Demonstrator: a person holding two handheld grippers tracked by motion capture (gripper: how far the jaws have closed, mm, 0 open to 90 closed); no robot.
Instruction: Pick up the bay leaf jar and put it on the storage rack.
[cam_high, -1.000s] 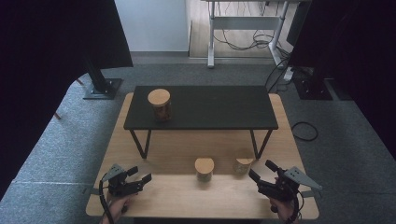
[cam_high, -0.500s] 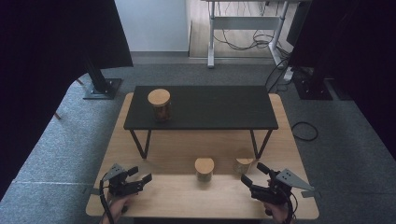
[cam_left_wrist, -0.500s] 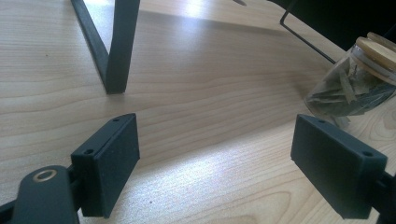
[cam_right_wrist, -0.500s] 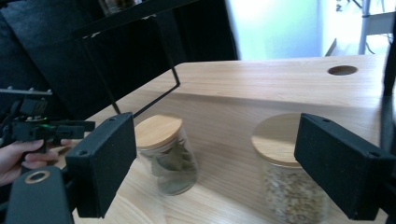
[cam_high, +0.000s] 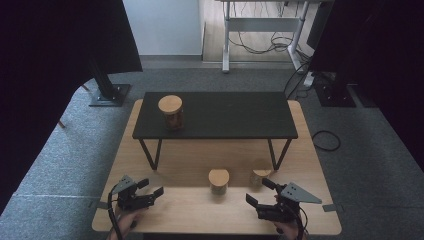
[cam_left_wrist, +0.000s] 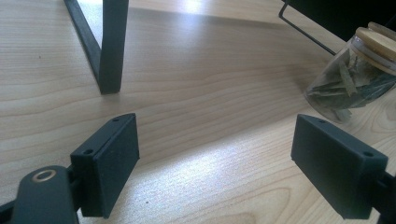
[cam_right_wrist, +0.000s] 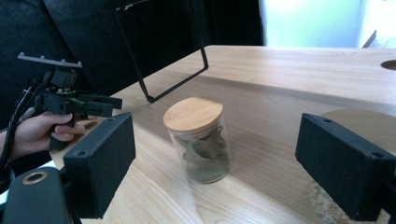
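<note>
I see both the left gripper and the right gripper wide open, empty; bay-leaf jar stands ahead of the right one, untouched.

grey carpet, black drapes, white wall

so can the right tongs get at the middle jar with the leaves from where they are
Probably yes. The right tongs stand open and aimed at the leaf jar, with bare wooden table between them. The second jar sits off to the side, apart from that line.
</note>
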